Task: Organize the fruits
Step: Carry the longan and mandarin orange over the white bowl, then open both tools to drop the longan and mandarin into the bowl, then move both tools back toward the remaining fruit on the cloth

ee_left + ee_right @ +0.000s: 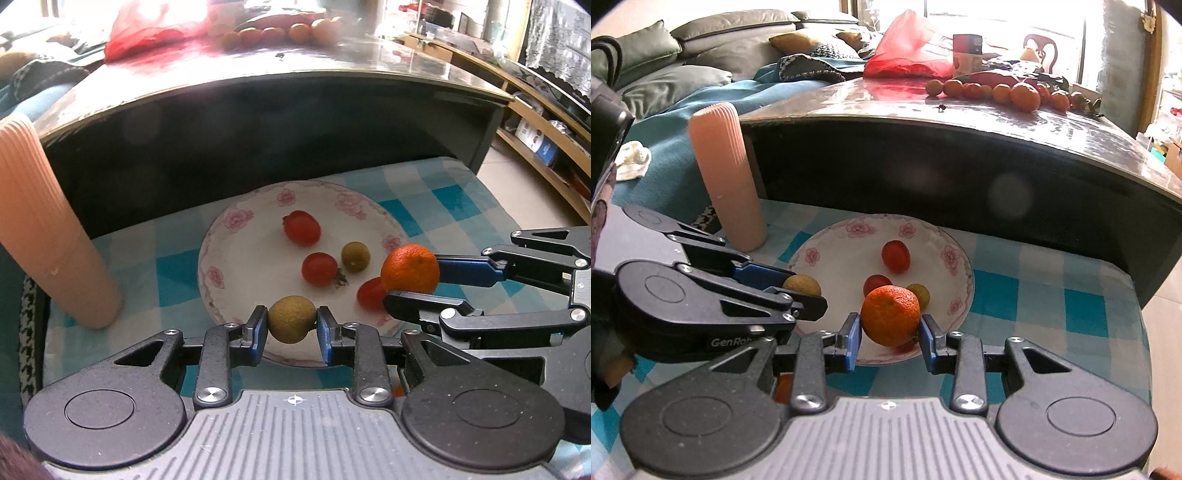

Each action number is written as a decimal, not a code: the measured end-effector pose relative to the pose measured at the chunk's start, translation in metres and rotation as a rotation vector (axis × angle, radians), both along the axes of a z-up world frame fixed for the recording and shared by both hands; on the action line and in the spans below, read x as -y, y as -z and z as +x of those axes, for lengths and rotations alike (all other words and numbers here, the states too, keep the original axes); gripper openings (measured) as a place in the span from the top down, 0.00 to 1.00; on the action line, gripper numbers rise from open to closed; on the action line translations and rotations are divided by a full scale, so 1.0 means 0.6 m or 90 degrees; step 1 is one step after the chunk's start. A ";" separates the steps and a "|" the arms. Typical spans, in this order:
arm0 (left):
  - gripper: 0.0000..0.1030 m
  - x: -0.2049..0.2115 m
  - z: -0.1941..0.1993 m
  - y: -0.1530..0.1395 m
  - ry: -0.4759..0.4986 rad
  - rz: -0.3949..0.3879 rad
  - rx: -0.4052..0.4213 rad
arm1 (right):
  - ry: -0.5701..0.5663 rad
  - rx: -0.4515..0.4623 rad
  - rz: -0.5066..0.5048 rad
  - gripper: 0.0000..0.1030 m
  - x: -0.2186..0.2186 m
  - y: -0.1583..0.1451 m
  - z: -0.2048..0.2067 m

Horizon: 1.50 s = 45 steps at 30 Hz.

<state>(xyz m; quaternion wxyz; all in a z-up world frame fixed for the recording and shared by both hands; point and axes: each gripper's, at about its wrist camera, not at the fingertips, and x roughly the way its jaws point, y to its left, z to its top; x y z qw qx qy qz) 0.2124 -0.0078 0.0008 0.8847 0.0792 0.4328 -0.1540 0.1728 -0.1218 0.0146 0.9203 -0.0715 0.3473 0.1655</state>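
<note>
My left gripper (291, 325) is clamped on a small round yellow-brown longan fruit (291, 319), its blue pads pressing both sides, and I hold it over the near rim of the white round ceramic plate with pink flower prints (236, 221). My right gripper (890, 325) is clamped on a round orange mandarin with dimpled skin (891, 314), held above the near part of the same plate. In the left wrist view the right gripper comes in from the right, the mandarin sitting just beside a red cherry tomato (369, 293) that lies on the plate.

On the plate I also see two more red cherry tomatoes (301, 228) (319, 268) and a second small greenish-yellow longan (355, 256), which lies just beside the nearer of those two tomatoes.

The plate rests on a blue-and-white checked cloth (1052, 295). A tall ribbed peach-coloured plastic cylinder (727, 177) stands upright on the cloth to the left of the plate, apart from it. Behind the plate rises a dark glossy table (960, 122), and on its far part lie a row of small orange fruits (997, 92) and a red plastic bag (905, 48).
</note>
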 end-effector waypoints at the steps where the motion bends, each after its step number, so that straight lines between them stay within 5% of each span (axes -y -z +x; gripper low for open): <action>1: 0.66 -0.001 0.002 0.001 -0.002 0.000 0.000 | -0.003 0.001 0.000 0.52 -0.001 0.002 0.003; 18: 0.46 -0.011 0.002 -0.003 -0.018 -0.005 0.019 | -0.005 0.017 -0.004 0.50 -0.004 0.011 0.016; 45: 0.40 -0.022 -0.026 -0.012 0.010 -0.017 0.012 | -0.022 0.004 -0.007 0.47 0.003 -0.001 -0.028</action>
